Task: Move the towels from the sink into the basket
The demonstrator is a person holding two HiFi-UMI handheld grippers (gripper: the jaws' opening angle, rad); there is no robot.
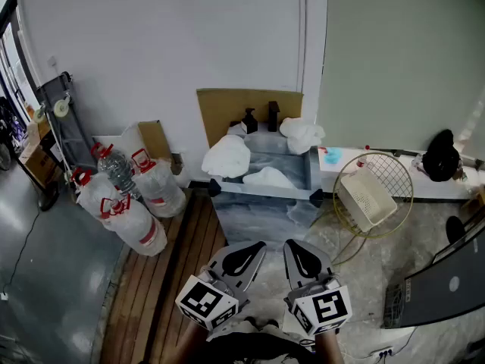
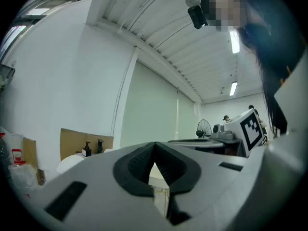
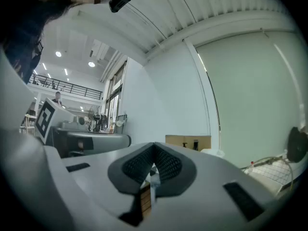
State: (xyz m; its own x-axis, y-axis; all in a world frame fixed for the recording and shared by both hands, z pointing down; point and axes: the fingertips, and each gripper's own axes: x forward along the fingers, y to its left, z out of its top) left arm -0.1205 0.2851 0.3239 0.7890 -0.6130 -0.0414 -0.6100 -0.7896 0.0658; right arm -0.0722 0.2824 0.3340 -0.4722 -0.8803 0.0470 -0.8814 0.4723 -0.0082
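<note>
A marble-look sink (image 1: 261, 203) stands against the far wall. One white towel (image 1: 226, 156) lies heaped on its left rim, another towel (image 1: 267, 177) in the basin, a third towel (image 1: 301, 134) at the back right corner. The white plastic basket (image 1: 366, 196) leans in a round gold wire frame on the floor right of the sink. My left gripper (image 1: 252, 247) and right gripper (image 1: 295, 247) are held side by side at the bottom, well short of the sink. In the gripper views the left gripper (image 2: 154, 163) and right gripper (image 3: 154, 166) both show pads together with nothing between them.
Bagged water bottles (image 1: 125, 199) and a hand cart (image 1: 64, 120) stand at the left. Cardboard (image 1: 246, 103), a soap dispenser (image 1: 249, 120) and a black tap (image 1: 273, 115) sit behind the sink. A low white ledge with a black bag (image 1: 441, 155) runs right; a grey laptop (image 1: 447, 287) lies near.
</note>
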